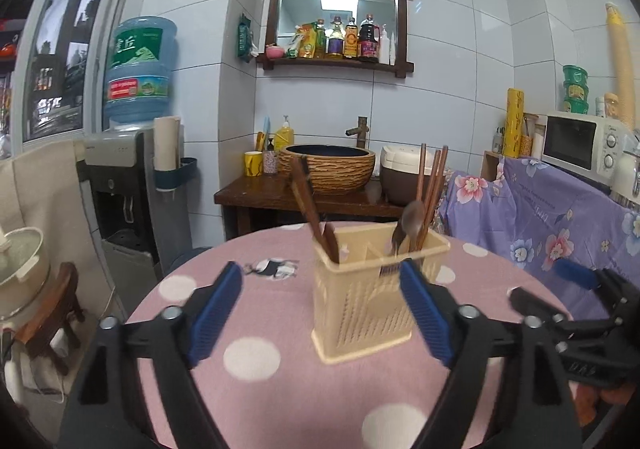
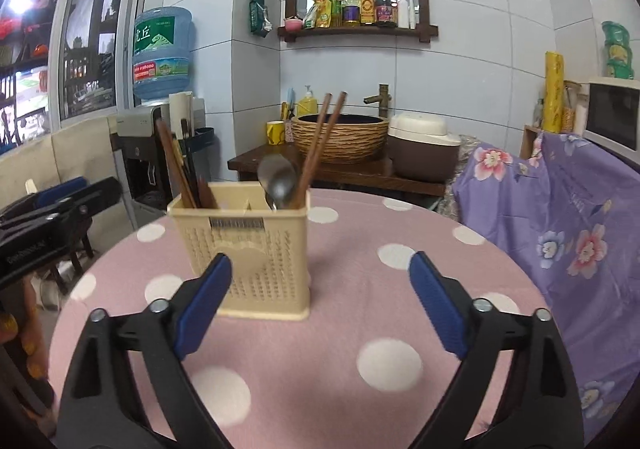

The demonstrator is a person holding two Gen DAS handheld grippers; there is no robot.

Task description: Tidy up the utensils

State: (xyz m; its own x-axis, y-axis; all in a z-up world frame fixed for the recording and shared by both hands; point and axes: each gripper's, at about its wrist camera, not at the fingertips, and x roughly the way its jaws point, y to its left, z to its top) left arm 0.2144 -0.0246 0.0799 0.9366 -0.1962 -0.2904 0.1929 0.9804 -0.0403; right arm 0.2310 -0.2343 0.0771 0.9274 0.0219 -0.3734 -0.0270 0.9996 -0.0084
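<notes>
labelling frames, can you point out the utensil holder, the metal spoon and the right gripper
utensil holder (image 2: 260, 261): right wrist view, front perforated wall
metal spoon (image 2: 277, 179): right wrist view, bowl of the spoon
right gripper (image 2: 320, 303): right wrist view, midway between fingertips

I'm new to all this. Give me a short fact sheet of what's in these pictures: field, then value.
surface: round table with pink polka-dot cloth
container: beige utensil holder, upright, divided into compartments
one end compartment: dark wooden utensils
other end compartment: metal spoon and chopsticks
left tool: open, empty
right tool: open, empty
</notes>
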